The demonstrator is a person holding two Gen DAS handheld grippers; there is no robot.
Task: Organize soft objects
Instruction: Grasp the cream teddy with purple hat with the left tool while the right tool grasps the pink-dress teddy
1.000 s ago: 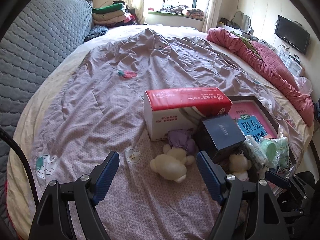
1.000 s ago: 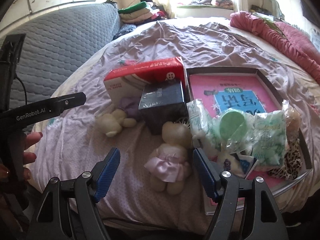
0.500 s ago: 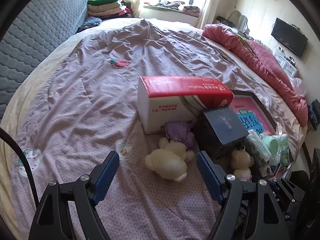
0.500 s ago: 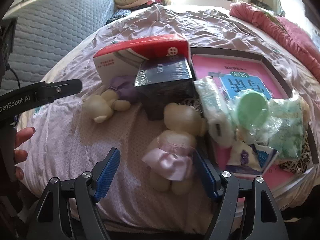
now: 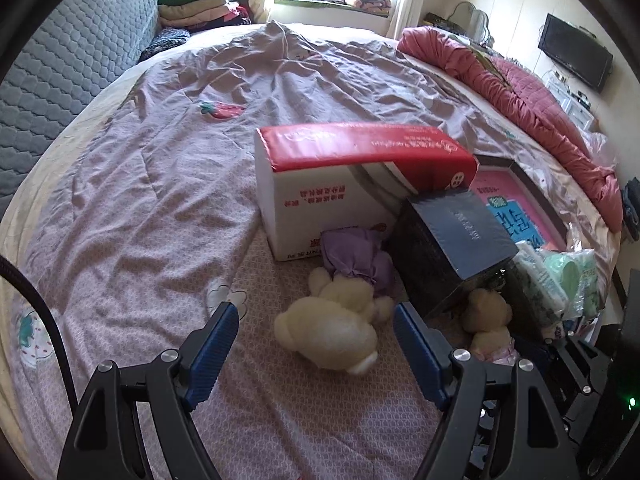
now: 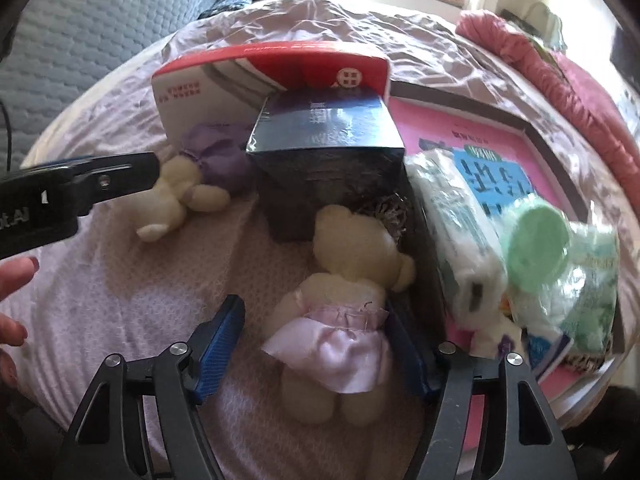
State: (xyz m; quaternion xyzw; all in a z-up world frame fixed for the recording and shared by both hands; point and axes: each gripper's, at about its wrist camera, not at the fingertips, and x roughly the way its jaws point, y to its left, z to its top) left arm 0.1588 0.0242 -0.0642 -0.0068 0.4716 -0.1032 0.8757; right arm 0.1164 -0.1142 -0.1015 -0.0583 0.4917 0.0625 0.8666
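A cream teddy bear in a purple dress (image 5: pixel 332 326) lies on the lilac bedspread (image 5: pixel 160 208), its head toward me. My left gripper (image 5: pixel 316 340) hangs just over it, open, a blue pad on either side of its head and neither touching. A second cream bear in a pink satin skirt (image 6: pixel 340 312) lies face down against a dark blue box (image 6: pixel 324 136). My right gripper (image 6: pixel 316 344) straddles its skirt and its jaws are closing. The right pad is at the skirt's edge, while a gap remains at the left pad (image 6: pixel 222 344).
A red-and-white tissue box (image 5: pixel 344 184) stands behind the bears. To the right a dark-rimmed pink tray (image 6: pixel 532 128) holds wrapped paper rolls (image 6: pixel 460 236), a green lid (image 6: pixel 536 248) and packets. A person's fingers (image 6: pixel 14 280) show at the left. A rolled pink quilt (image 5: pixel 532 108) lines the bed's far right.
Both grippers have sunk toward the bed, so each bear looms larger. The right jaws have narrowed around the pink-skirted bear. The left jaws kept their width.
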